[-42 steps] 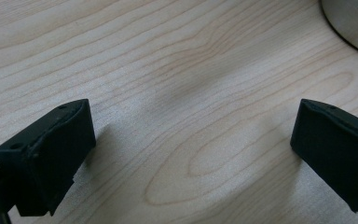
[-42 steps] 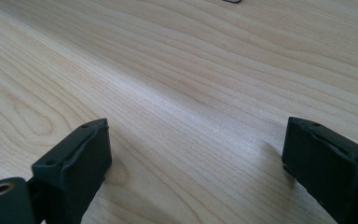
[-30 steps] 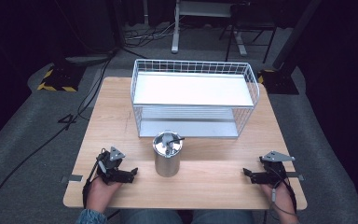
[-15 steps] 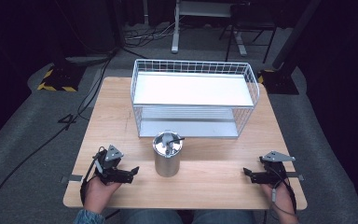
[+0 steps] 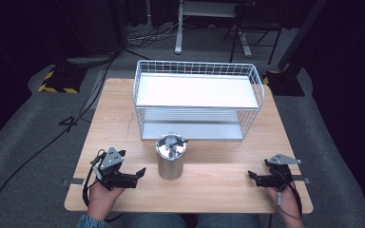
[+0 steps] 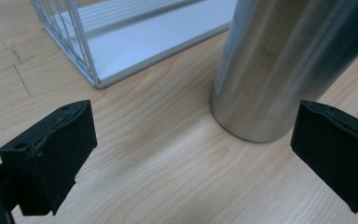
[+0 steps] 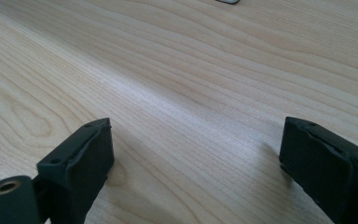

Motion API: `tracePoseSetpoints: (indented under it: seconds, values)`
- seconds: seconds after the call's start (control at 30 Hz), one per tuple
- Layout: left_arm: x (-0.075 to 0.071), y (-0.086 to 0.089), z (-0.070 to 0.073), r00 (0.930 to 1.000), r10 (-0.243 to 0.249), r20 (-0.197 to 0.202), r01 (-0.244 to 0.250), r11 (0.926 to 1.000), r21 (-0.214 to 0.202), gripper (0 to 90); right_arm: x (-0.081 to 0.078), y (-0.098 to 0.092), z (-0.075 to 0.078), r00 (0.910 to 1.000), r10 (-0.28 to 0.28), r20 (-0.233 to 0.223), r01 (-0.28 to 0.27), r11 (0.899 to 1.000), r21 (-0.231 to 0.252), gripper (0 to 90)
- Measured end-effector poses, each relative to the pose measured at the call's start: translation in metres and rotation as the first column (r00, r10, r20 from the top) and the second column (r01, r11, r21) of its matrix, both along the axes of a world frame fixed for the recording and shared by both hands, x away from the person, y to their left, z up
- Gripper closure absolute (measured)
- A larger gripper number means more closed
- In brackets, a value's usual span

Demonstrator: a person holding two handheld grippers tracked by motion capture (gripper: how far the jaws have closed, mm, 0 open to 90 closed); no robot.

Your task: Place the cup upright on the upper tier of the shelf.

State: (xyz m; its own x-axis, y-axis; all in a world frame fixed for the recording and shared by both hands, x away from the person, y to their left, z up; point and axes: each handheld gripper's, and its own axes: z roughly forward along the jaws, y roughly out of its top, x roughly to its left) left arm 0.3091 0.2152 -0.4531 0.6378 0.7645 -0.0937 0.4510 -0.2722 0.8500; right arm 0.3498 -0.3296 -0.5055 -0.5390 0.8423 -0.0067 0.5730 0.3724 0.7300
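Observation:
A brushed-steel canister [image 5: 170, 161] with a lidded top stands upright near the table's front middle. My left gripper [image 5: 139, 175] rests low at the front left, open and pointing at the canister, a short gap away. In the left gripper view, the open gripper [image 6: 191, 154] has bare wood between its jaws. The canister's base [image 6: 279, 70] rises just ahead of the right jaw. My right gripper [image 5: 251, 178] lies at the front right, open and well away from the canister. The right gripper view also shows the gripper [image 7: 193, 158] open over plain tabletop.
A white wire basket [image 5: 197, 71] with a white shelf inside stands behind the canister on the wooden table [image 5: 119, 114]; its near corner [image 6: 88, 56] shows in the left gripper view. Cables and stands lie on the dark floor beyond.
The left gripper has edged slightly toward the canister. The right gripper and the canister have stayed still.

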Motion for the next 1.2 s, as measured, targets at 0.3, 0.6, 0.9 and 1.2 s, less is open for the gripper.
tracePoseSetpoints:
  seconds: [0.3,0.6,0.9,1.2]
  values:
    - [-0.004,0.000,0.007,0.9995,-0.027,0.018,0.029,0.9967,-0.076,0.4,0.000,0.000,0.000,1.0000,-0.002,0.002,0.002,1.000,0.002,11.1]
    - [-0.004,-0.014,0.009,0.9971,-0.071,0.028,0.073,0.9953,-0.064,0.2,0.000,0.000,0.000,1.0000,0.000,0.006,0.000,1.000,0.003,12.2]
    - [0.004,-0.034,0.010,0.9895,-0.139,0.040,0.142,0.9877,-0.066,0.1,0.000,0.000,0.000,1.0000,0.000,0.006,0.000,1.000,0.003,12.2]
    - [0.013,-0.053,0.008,0.9823,-0.185,0.028,0.186,0.9808,-0.058,0.1,0.000,0.000,0.000,1.0000,-0.001,0.006,0.001,1.000,0.003,12.2]
